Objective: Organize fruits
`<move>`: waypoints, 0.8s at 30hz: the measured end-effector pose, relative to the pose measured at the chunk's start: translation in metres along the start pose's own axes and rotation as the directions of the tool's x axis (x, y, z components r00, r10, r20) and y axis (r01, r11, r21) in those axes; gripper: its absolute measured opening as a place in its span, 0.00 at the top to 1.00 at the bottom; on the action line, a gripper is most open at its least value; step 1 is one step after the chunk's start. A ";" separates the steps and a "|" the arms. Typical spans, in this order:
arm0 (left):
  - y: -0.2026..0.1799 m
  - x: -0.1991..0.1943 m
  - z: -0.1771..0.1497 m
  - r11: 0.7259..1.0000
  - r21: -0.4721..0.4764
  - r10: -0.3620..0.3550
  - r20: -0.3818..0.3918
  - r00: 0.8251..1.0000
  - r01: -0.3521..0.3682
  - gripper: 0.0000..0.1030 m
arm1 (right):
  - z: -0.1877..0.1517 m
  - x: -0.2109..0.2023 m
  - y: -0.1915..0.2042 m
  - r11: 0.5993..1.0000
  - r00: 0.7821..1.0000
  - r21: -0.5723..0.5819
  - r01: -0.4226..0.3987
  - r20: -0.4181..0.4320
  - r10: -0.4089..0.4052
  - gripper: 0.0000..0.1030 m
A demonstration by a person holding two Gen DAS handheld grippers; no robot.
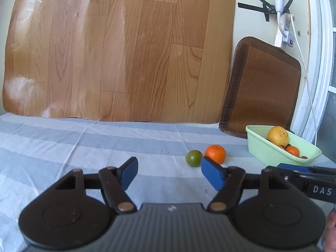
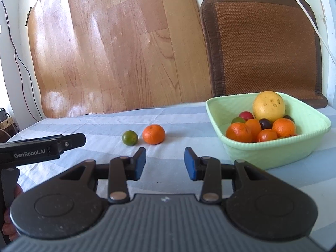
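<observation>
An orange mandarin [image 2: 153, 134] and a small green lime [image 2: 130, 138] lie side by side on the striped cloth, left of a pale green bowl [image 2: 273, 151]. The bowl holds a yellow pear [image 2: 269, 106], several oranges and small dark and red fruits. My right gripper [image 2: 164, 162] is open and empty, just short of the mandarin. My left gripper [image 1: 169, 173] is open and empty, with the lime [image 1: 193, 158] and mandarin [image 1: 215, 154] just beyond its right finger. The bowl [image 1: 273, 149] is at the right in the left wrist view.
A wood-pattern board [image 2: 109, 48] and a brown woven mat [image 2: 262, 42] lean on the wall behind the table. A white power strip with cables [image 1: 283, 27] hangs on the wall. The blue-striped cloth [image 1: 63, 147] covers the table.
</observation>
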State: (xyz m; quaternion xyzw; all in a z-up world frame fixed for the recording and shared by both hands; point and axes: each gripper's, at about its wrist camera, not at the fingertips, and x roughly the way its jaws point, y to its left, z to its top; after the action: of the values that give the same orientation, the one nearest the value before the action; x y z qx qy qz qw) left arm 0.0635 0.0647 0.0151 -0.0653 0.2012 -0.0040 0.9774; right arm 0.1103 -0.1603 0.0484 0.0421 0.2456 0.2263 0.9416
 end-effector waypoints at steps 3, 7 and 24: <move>0.000 0.000 0.000 1.000 0.001 0.001 0.002 1.000 -0.001 0.34 | 0.000 -0.001 0.000 1.000 1.000 0.002 0.002 0.003 -0.002 0.58; 0.000 0.000 0.000 1.000 0.002 0.002 0.003 1.000 -0.002 0.34 | 0.000 -0.001 0.000 1.000 1.000 0.002 0.002 0.005 -0.002 0.58; -0.001 -0.001 0.000 1.000 0.003 0.002 0.004 1.000 -0.002 0.34 | 0.000 -0.001 0.000 1.000 1.000 0.003 0.003 0.005 -0.003 0.58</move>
State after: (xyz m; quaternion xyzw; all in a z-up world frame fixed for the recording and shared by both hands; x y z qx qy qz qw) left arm 0.0625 0.0642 0.0160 -0.0635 0.1995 -0.0032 0.9778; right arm 0.1094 -0.1610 0.0489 0.0439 0.2437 0.2246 0.9425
